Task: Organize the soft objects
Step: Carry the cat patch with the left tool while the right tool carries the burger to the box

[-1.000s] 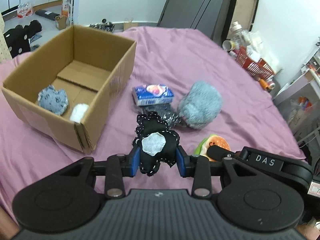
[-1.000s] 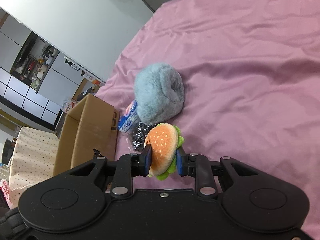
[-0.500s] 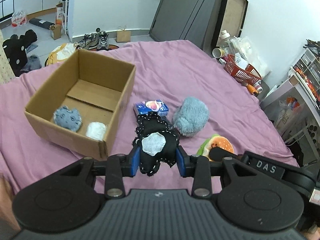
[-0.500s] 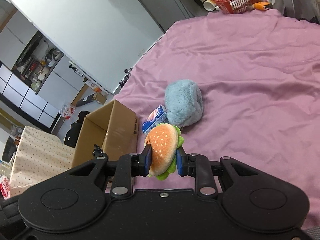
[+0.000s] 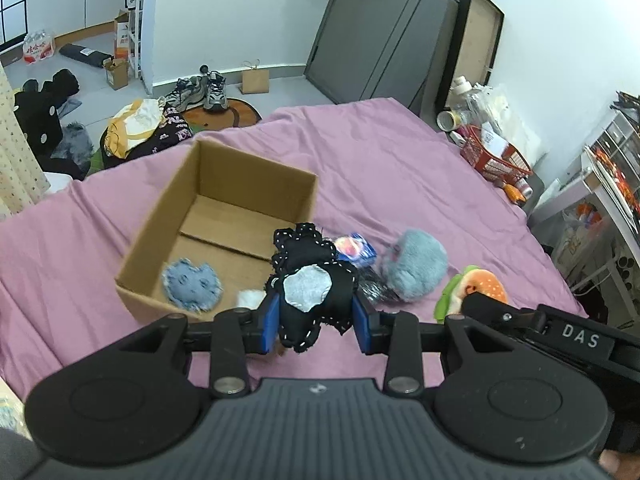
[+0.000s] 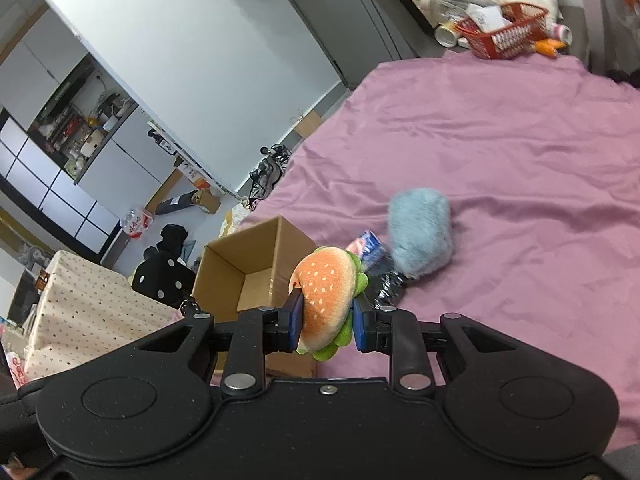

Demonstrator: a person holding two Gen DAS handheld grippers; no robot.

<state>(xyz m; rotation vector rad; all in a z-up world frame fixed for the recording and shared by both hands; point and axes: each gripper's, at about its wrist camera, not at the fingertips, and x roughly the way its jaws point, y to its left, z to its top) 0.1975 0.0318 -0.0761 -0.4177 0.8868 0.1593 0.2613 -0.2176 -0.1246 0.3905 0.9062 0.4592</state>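
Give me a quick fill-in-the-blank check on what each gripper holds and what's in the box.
1. The left gripper is shut on a ____ fabric toy.
2. The right gripper is shut on a plush ____.
3. The denim-blue plush lies inside the ____.

Missing words: black; hamburger; cardboard box

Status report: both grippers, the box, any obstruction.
Left gripper shut on black plush. Right gripper shut on burger plush. Cardboard box open, blue plush inside. Nothing blocking.
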